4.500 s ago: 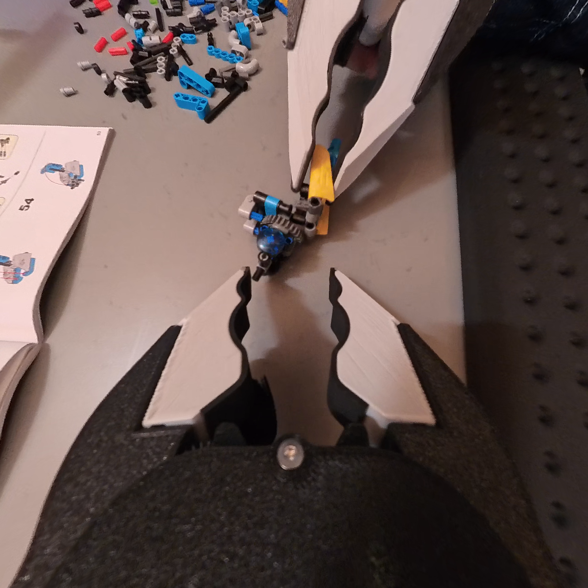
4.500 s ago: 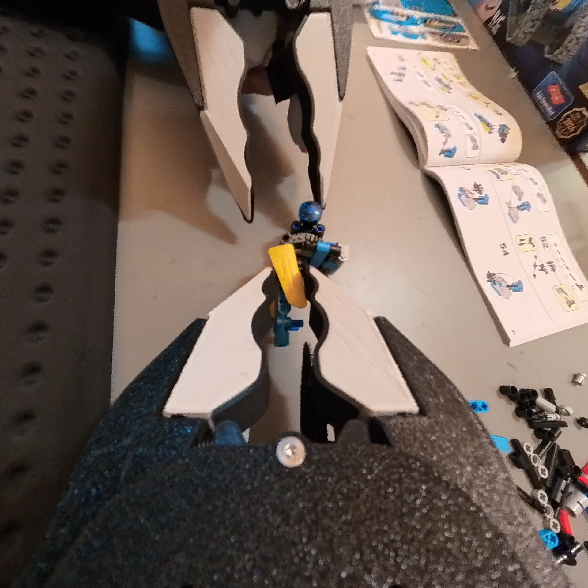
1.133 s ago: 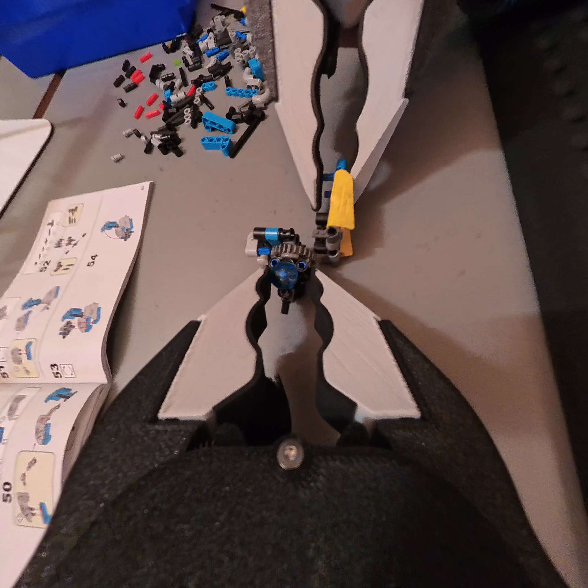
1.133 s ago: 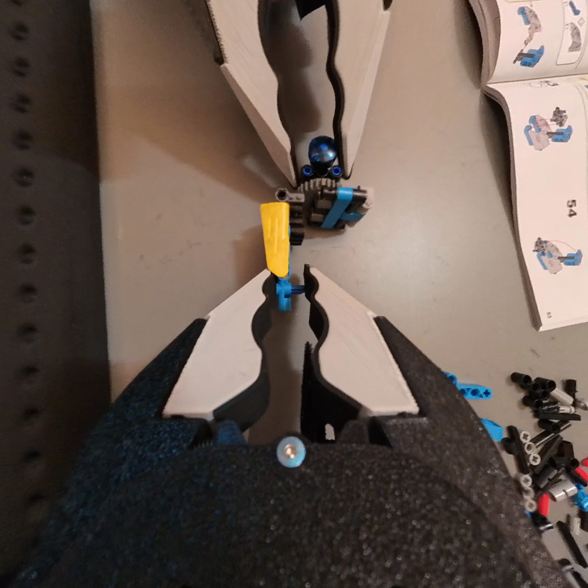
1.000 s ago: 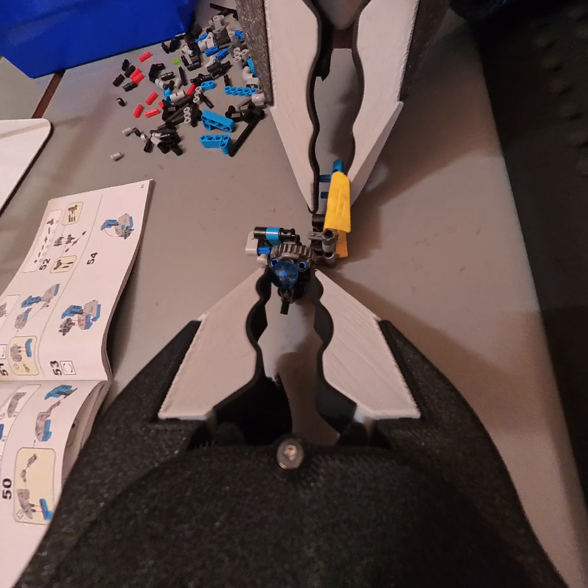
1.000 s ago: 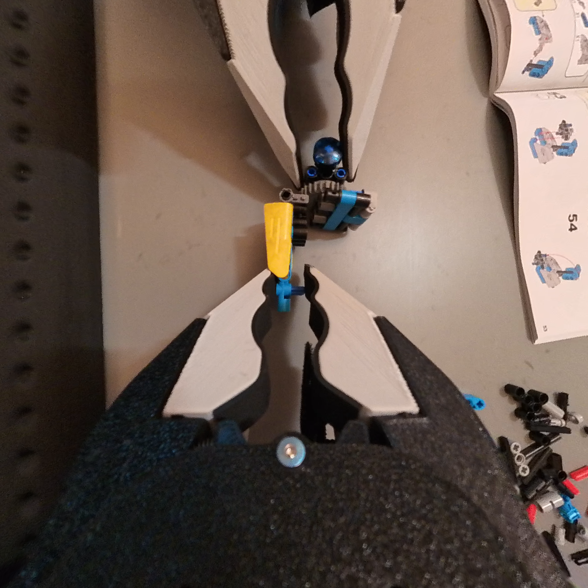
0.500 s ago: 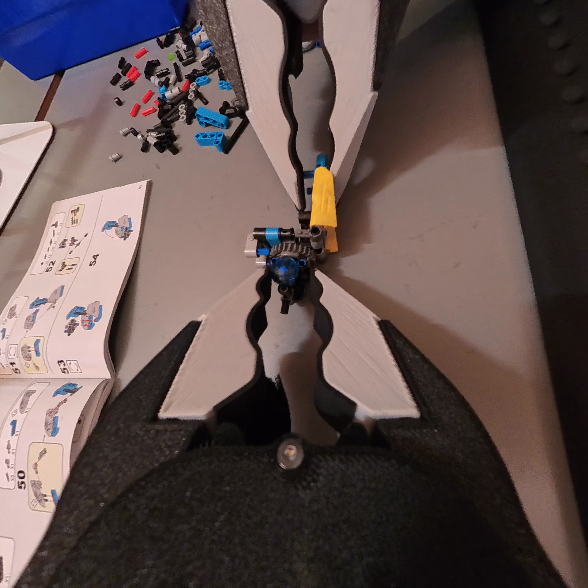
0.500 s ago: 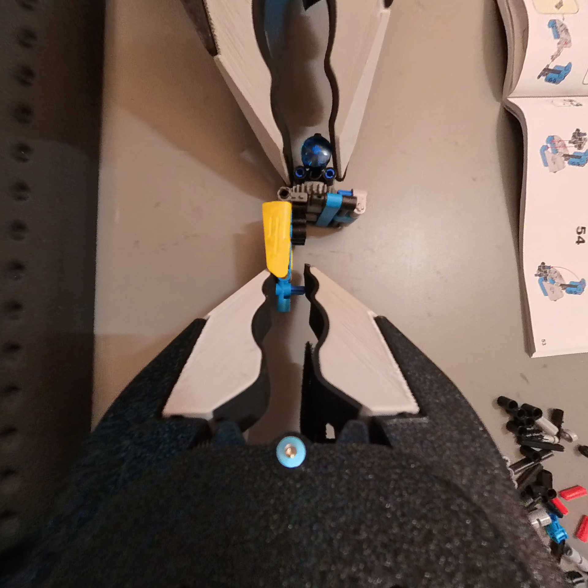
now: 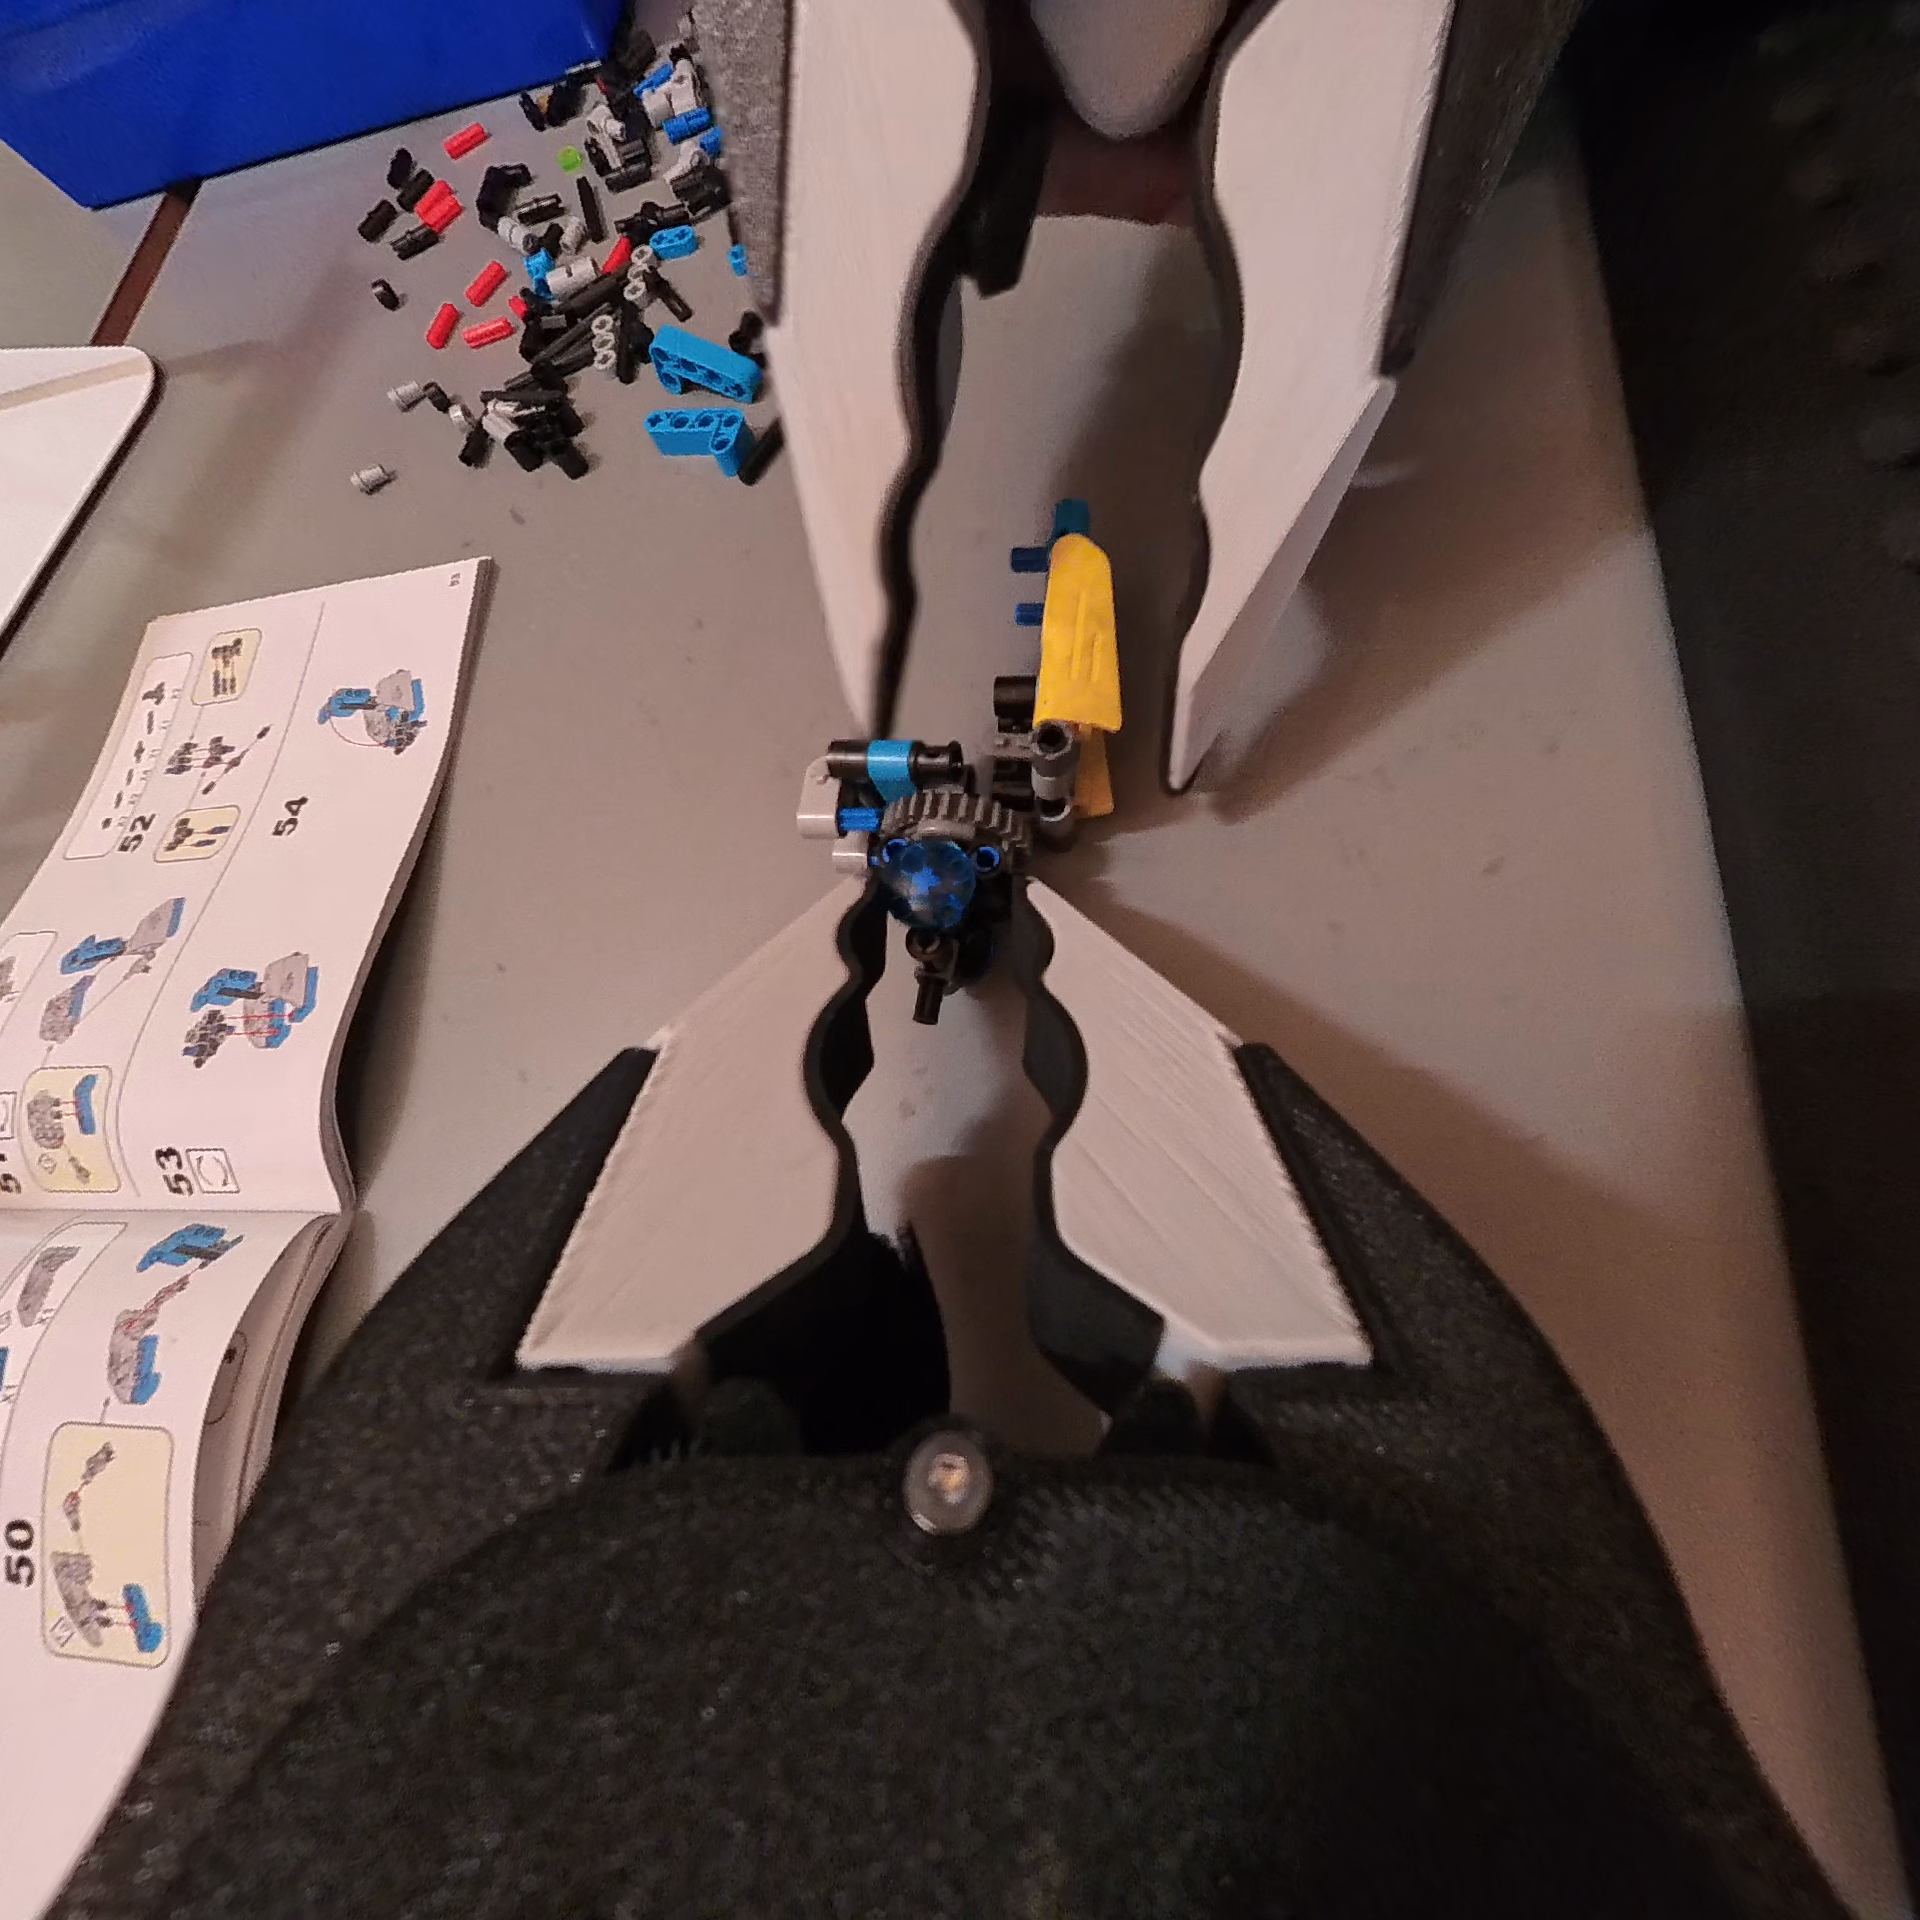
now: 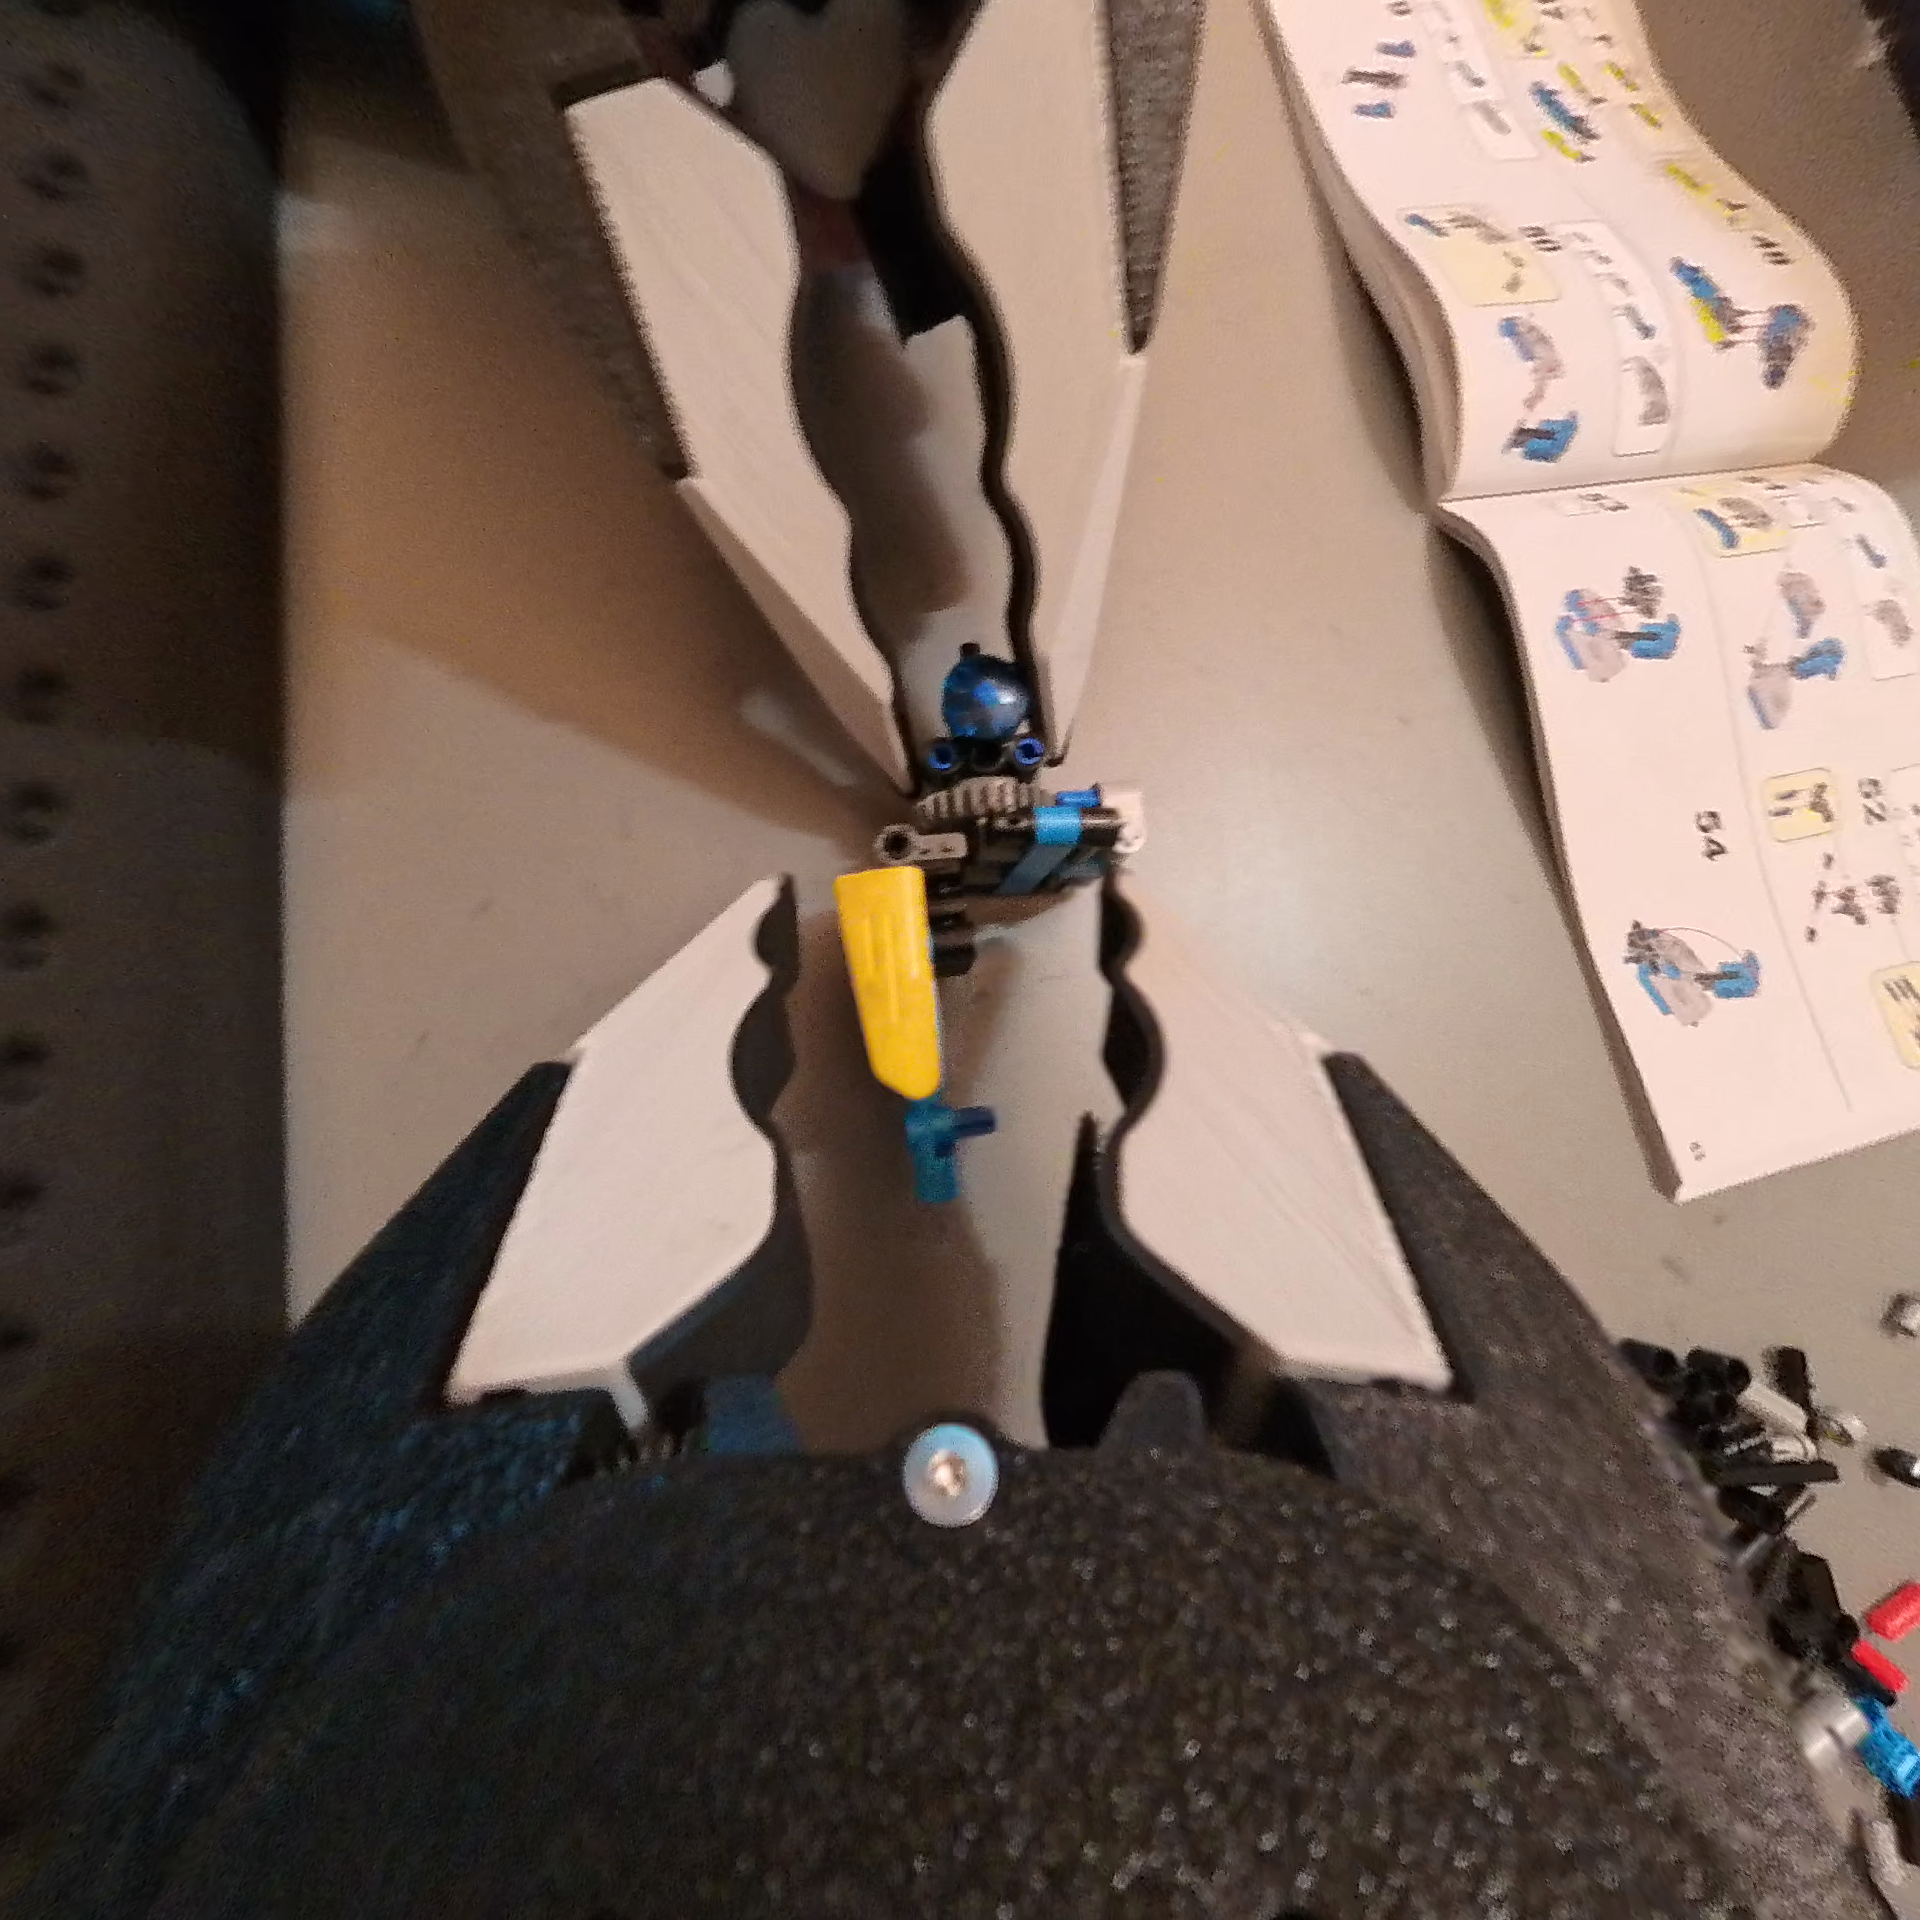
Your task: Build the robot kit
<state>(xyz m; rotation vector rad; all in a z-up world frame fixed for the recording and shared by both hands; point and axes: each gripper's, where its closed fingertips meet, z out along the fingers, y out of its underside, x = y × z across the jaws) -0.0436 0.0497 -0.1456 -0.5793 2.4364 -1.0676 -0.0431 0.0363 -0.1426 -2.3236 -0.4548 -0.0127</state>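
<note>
A small brick assembly (image 9: 940,821) with a grey gear, a blue dome (image 9: 920,878), a light blue beam and a yellow panel (image 9: 1081,644) sits at the grey table (image 9: 644,644). My left gripper (image 9: 940,899) is shut on its dome end. My right gripper (image 10: 945,899) is open, its fingers on either side of the yellow panel (image 10: 888,987) without touching it. A blue pin connector (image 10: 935,1148) sticks out behind the panel. The right gripper also shows across in the left wrist view (image 9: 1029,748), and the left gripper in the right wrist view (image 10: 977,764).
An open instruction booklet (image 9: 260,831) lies left of the left gripper and shows in the right wrist view (image 10: 1662,727). A pile of loose black, red and blue pieces (image 9: 561,312) lies farther off by a blue box (image 9: 260,83). A dark studded mat (image 9: 1787,727) borders the table. Less than 4 cm separates the two grippers' tips. It is some 5 cm from my right tips to the blue pin connector (image 10: 935,1148).
My right gripper has opened and let go of the blue pin connector; the yellow panel now hangs on the assembly. My left gripper, open 4.5 s ago, stays shut on the assembly.
</note>
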